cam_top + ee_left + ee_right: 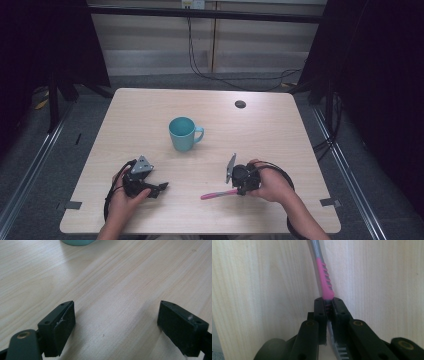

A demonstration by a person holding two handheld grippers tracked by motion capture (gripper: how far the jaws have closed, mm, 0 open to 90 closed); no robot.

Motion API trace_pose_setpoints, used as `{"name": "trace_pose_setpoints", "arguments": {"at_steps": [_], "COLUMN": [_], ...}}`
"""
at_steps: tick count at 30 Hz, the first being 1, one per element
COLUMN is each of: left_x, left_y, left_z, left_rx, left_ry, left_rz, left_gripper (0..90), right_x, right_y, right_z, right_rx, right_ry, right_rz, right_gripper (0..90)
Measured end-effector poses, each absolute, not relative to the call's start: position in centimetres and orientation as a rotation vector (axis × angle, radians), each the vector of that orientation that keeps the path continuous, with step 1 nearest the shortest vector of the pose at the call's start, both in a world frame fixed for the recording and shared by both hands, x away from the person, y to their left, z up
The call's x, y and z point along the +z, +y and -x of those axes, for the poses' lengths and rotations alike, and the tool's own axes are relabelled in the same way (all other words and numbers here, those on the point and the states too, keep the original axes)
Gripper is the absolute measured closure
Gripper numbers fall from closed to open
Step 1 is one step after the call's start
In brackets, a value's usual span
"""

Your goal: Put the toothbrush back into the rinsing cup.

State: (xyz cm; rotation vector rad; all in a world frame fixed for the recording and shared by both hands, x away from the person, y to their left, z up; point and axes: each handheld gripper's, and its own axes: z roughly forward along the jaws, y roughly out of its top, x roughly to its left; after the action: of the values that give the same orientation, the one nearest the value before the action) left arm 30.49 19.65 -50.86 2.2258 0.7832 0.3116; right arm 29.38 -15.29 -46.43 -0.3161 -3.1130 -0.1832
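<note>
My right gripper (329,305) pinches the slim pink-and-grey plastic toothbrush (325,282) near one end — it could swivel and slip — while my left gripper (116,322), jaws spread, can't steady it.

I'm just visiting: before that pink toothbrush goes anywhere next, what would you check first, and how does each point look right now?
1. Right hand-held gripper shut on the toothbrush: ok.
2. Grip sits on the pink handle: ok.
3. Left hand-held gripper open, nothing between its jaws: ok.
4. Teal mug upright, mouth open: ok.
5. Bare table between toothbrush and mug: ok.
6. Mug holding anything inside: cannot tell.
</note>
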Motion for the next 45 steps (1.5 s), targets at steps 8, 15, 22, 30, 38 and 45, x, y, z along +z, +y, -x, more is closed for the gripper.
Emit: {"name": "trace_pose_setpoints", "arguments": {"at_steps": [8, 15, 22, 30, 38, 45], "left_x": [-50.9, -50.9, -51.0, -50.9, -49.7, -47.8], "left_y": [19.6, 19.6, 19.1, 18.6, 17.7, 15.8], "left_z": [-30.5, -30.5, -30.6, -31.2, -31.7, -32.1], "left_rx": [0.311, 0.31, 0.287, 0.267, 0.214, 0.217], "left_ry": [0.783, 0.781, 0.751, 0.746, 0.697, 0.617], "left_rz": [-2.225, -2.227, -2.264, -2.279, -2.368, -2.46], "left_gripper": [14.7, 14.6, 4.4, 0.0, 21.4, 18.4], "right_x": [-45.7, -44.7, -43.7, -43.0, -42.9, -42.8], "right_y": [-16.4, -17.0, -17.4, -17.9, -18.1, -18.0], "right_z": [-29.4, -29.6, -30.1, -30.6, -30.9, -31.0], "right_rx": [-0.184, -0.212, -0.235, -0.251, -0.222, -0.198], "right_ry": [-3.149, -3.153, -3.169, -3.169, -3.177, -3.174], "right_rz": [0.352, 0.377, 0.372, 0.422, 0.413, 0.437], "right_gripper": [83.6, 83.6, 83.6, 83.6, 83.6, 83.6]}}
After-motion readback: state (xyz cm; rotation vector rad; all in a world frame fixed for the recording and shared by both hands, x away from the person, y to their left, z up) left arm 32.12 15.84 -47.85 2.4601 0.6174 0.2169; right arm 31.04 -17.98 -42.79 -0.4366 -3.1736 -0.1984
